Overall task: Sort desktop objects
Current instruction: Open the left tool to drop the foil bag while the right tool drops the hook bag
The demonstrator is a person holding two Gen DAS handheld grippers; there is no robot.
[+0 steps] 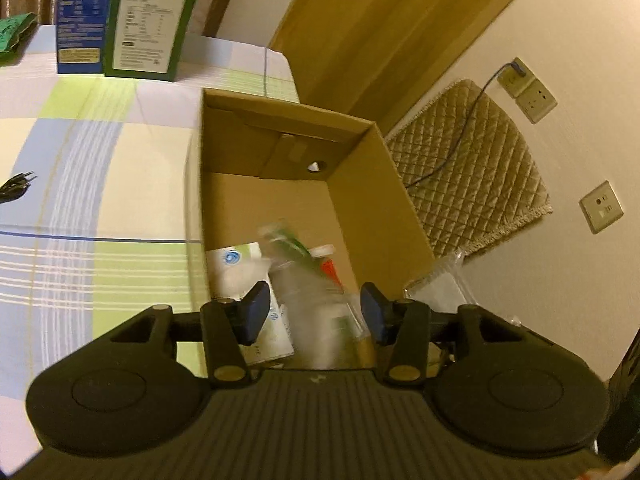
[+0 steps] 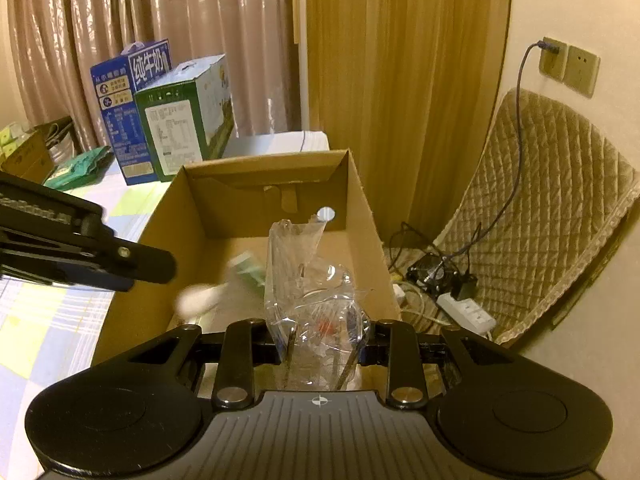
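Note:
An open cardboard box [image 1: 372, 184] [image 2: 160, 240] stands at the table's right edge. My left gripper [image 1: 314, 312] is open above the box's near end. A blurred green and white item [image 1: 288, 240] [image 2: 224, 284] is in mid-air below it, inside the box. A white carton [image 1: 248, 268] and a red-marked item [image 1: 328, 266] lie on the box floor. My right gripper [image 2: 320, 346] is shut on a crumpled clear plastic package [image 2: 308, 280] and holds it over the box's near end. The left gripper's finger [image 2: 120, 264] reaches in from the left in the right wrist view.
A blue carton [image 2: 128, 112] [image 1: 80, 12] and a green carton [image 2: 184, 120] [image 1: 152, 16] stand at the table's far side on the checked cloth [image 1: 80, 184]. A green bag [image 2: 80, 168] lies beside them. A quilted cushion [image 2: 540, 216], cables and a power strip [image 2: 468, 312] are on the right.

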